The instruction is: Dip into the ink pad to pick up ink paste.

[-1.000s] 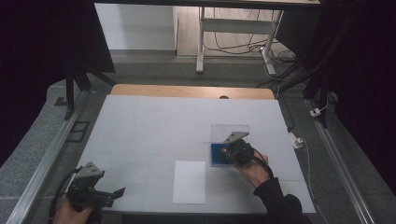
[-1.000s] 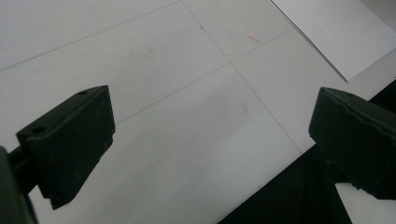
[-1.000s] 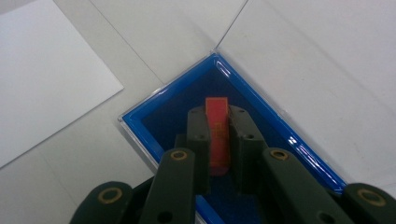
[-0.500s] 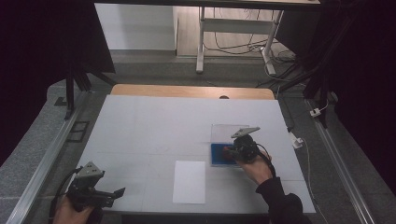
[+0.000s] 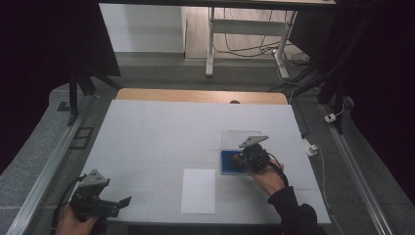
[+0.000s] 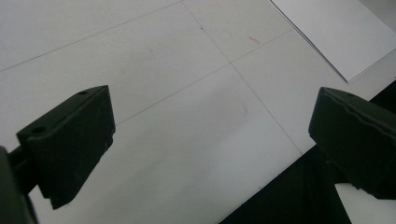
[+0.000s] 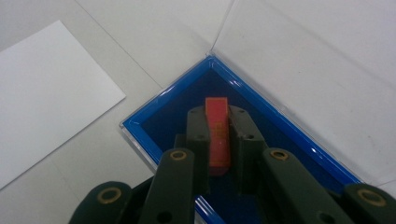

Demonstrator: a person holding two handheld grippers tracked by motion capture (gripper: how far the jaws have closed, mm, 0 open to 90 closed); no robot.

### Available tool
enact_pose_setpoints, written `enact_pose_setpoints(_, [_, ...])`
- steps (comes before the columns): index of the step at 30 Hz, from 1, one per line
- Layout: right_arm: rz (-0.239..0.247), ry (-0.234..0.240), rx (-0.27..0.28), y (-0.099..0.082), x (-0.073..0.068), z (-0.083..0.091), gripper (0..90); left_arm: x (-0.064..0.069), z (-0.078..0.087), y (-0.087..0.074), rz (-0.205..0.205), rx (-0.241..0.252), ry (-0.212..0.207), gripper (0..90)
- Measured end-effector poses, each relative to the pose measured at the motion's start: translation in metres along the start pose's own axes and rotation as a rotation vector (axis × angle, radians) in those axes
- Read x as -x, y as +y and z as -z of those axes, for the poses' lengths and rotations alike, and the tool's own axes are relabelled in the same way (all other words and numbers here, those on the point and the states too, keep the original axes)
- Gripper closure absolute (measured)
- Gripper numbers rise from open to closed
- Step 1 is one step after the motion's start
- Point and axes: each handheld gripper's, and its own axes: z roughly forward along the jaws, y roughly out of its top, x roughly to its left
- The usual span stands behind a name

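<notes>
standing edge-up between the two black jaws of the right gripper (image 7: 218, 140), a small flat orange-red plastic block (image 7: 218, 133) is pinched on both faces, its top end poking out beyond the jaw tips. the block hangs directly over the dark blue floor of a shallow rectangular blue tray with clear plastic walls (image 7: 154, 109); whether its lower end touches that floor cannot be told. in the high view the same blue tray (image 5: 228, 161) sits right of centre on the white table top (image 5: 161, 132), with the right gripper (image 5: 252, 157) over its near right part. a clear plastic lid (image 7: 303, 60) lies open and flat on the table, joined to the tray's far edge. apart from the block, the tray's interior looks bare blue. a white rectangular sheet of paper (image 5: 198, 190) lies flat near the tray, to its left and nearer the person, apart from it. the right jaws are nearly closed, clamped on the block. the left gripper (image 5: 95, 200) is held at the table's near left corner, well apart from the tray; its jaws stand wide apart over bare table (image 6: 187, 116) with nothing between them.
</notes>
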Motion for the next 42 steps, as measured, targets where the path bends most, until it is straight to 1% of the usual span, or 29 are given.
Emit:
enact_pose_setpoints(3, [-0.005,0.007,0.002,0.000,0.002,0.002,80.2,0.000,0.000,0.000,0.000,0.000,0.000,1.0])
enact_pose_setpoints(5, [-0.023,0.011,0.020,0.000,0.004,0.004,80.1,0.000,0.000,0.000,0.001,0.000,-0.002,1.0])
enact_pose_setpoints(8, [-0.042,0.003,0.056,0.001,0.008,0.011,80.1,0.000,0.000,0.000,0.000,0.000,0.000,1.0])
enact_pose_setpoints(10, [-0.060,-0.004,0.069,0.001,0.011,0.014,80.1,0.000,0.000,0.000,0.000,0.002,-0.001,1.0])
enact_pose_setpoints(13, [-0.083,-0.008,0.068,-0.002,0.017,0.017,80.1,0.000,0.000,0.000,-0.001,0.002,0.001,1.0])
enact_pose_setpoints(21, [-0.098,-0.017,0.036,-0.008,0.025,0.013,80.2,0.000,0.000,0.000,0.000,0.002,-0.003,1.0])
enact_pose_setpoints(27, [-0.110,-0.008,0.018,-0.010,0.027,0.008,80.2,0.000,0.000,0.000,0.000,0.003,-0.003,1.0])
enact_pose_setpoints(29, [-0.124,-0.001,0.021,-0.010,0.027,0.008,80.2,0.000,0.000,0.000,-0.001,0.003,-0.002,1.0])
enact_pose_setpoints(31, [-0.124,0.002,0.020,-0.011,0.029,0.007,80.3,0.000,0.000,0.000,0.000,0.002,-0.002,1.0])
enact_pose_setpoints(32, [-0.132,0.006,0.022,-0.011,0.029,0.007,80.3,0.000,0.000,0.000,-0.001,0.002,-0.002,1.0])
enact_pose_setpoints(35, [-0.134,0.000,0.011,-0.011,0.028,0.006,80.5,0.000,0.000,0.000,-0.001,0.001,0.000,1.0])
enact_pose_setpoints(42, [-0.043,-0.067,-0.012,-0.007,0.014,0.004,80.6,0.000,0.000,0.000,-0.001,-0.002,0.000,1.0])
